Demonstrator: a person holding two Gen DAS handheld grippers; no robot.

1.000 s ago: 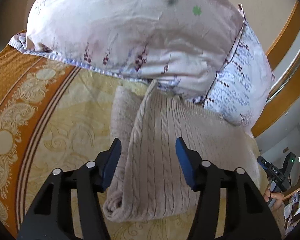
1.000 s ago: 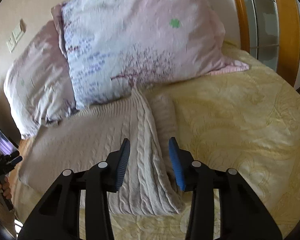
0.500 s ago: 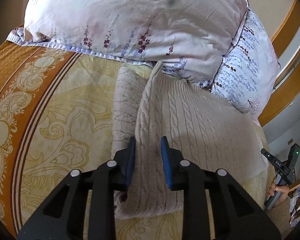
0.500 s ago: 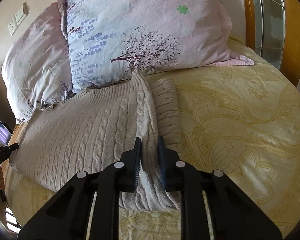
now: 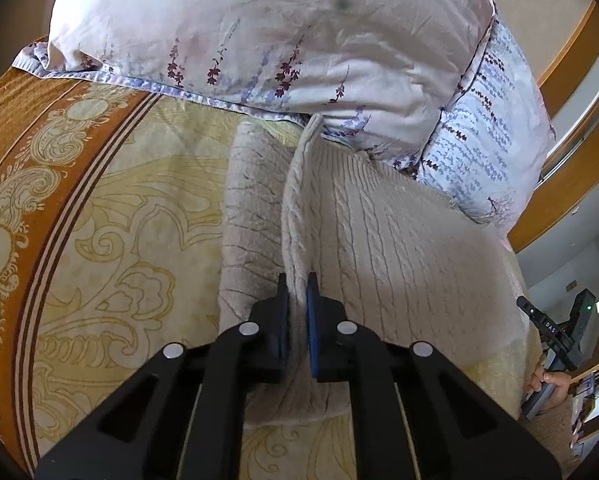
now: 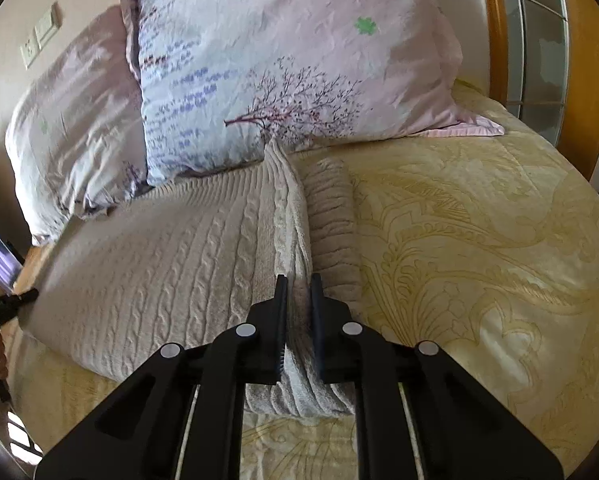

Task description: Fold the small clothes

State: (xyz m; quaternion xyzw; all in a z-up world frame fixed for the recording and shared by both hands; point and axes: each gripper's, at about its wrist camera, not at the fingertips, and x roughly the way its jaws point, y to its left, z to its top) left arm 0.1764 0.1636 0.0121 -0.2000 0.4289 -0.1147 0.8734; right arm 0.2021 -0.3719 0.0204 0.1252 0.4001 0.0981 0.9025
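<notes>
A beige cable-knit sweater (image 5: 399, 248) lies spread on the bed, one sleeve folded alongside its edge. My left gripper (image 5: 297, 292) is shut on the sweater's raised side edge, pinching a ridge of knit between the blue pads. In the right wrist view the same sweater (image 6: 159, 264) lies to the left, and my right gripper (image 6: 299, 292) is shut on its opposite side edge, next to the folded sleeve (image 6: 333, 216). The pinched ridge runs from each gripper up toward the pillows.
Two floral pillows (image 5: 259, 28) (image 6: 283, 64) lean at the head of the bed, touching the sweater's top. The yellow patterned bedspread (image 6: 479, 260) has an orange border (image 5: 23, 128). A wooden bed frame (image 6: 587, 60) stands at the right.
Both grippers have gone from open astride the sweater's edges to shut on them. Each now pinches a raised ridge of knit.
</notes>
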